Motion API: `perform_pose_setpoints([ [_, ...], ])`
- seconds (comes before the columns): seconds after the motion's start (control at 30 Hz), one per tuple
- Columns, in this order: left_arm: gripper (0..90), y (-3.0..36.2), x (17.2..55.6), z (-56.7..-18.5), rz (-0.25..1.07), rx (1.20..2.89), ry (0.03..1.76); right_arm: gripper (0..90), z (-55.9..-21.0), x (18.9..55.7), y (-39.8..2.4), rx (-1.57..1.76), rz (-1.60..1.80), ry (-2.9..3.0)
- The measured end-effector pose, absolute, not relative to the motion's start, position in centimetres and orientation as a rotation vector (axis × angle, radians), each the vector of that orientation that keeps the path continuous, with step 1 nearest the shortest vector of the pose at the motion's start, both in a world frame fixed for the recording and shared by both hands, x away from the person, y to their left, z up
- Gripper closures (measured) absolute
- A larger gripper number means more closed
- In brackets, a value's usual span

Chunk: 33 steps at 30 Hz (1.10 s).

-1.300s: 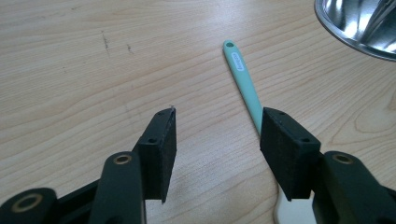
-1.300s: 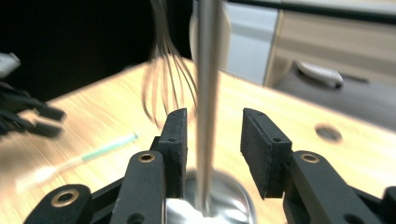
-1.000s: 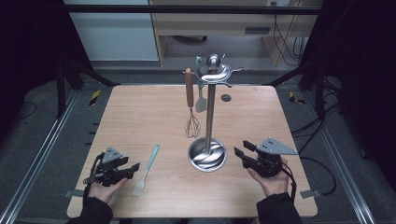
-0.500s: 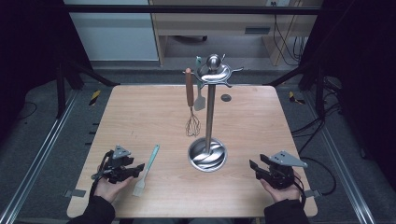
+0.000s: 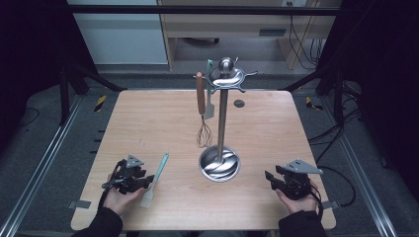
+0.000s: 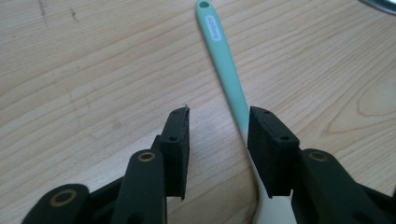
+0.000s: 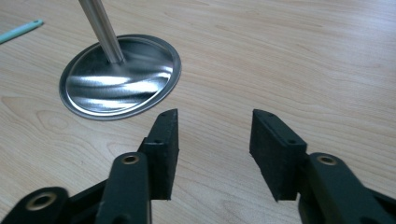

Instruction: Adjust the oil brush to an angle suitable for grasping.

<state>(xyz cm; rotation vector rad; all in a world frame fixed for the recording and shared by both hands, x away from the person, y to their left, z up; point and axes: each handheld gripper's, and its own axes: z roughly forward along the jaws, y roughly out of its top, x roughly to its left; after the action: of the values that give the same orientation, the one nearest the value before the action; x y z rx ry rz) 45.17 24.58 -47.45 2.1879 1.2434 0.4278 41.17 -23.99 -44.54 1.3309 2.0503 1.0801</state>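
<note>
Spatula: the mint-green spatula (image 5: pixel 155 178) lay flat on the desk (image 5: pixel 148 123), well left of the stand (image 5: pixel 220 165) and apart from its round base.
Long axis: it ran from the pale blade at the near edge up and slightly toward the stand, the handle end with its hang hole pointing away from the person.
Left tongs: the left tongs (image 6: pixel 218 135) sat just left of the spatula, low over the desk. In the left gripper view the handle (image 6: pixel 229 74) ran up past the inner face of the right-hand pad, with the blade end slipping under that jaw; the other pad stood clear over bare wood. The jaws were parted, and had just been closing, yet the pads did not press on the spatula.
Nearer hand: the left hand (image 5: pixel 121 195), by far; the spatula lay on its side of the stand.
Right tongs: the right tongs (image 7: pixel 214 140) stood open with nothing between them, resting well right of the stand and pointing toward its base.
Stand's load: a whisk (image 5: pixel 202 116) hung from the top ring of the stand, another tool behind it.
Change: against the earlier frames, the right hand (image 5: pixel 296 195) had sunk nearer the desk's front edge; the left hand had barely shifted; the spatula lay where it was.
</note>
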Motion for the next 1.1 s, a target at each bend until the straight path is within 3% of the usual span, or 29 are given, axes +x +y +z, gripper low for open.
perform_pose_setpoints([
  [0.5,69.2,23.4,44.9,-48.0,0.366,2.245,1.215,65.3,-44.8,41.4,-23.8,1.303,1.079,2.112],
  [1.1,82.3,23.1,45.1,-47.7,0.361,2.29,1.213,65.1,-44.7,41.4,-24.0,1.324,1.092,2.102],
])
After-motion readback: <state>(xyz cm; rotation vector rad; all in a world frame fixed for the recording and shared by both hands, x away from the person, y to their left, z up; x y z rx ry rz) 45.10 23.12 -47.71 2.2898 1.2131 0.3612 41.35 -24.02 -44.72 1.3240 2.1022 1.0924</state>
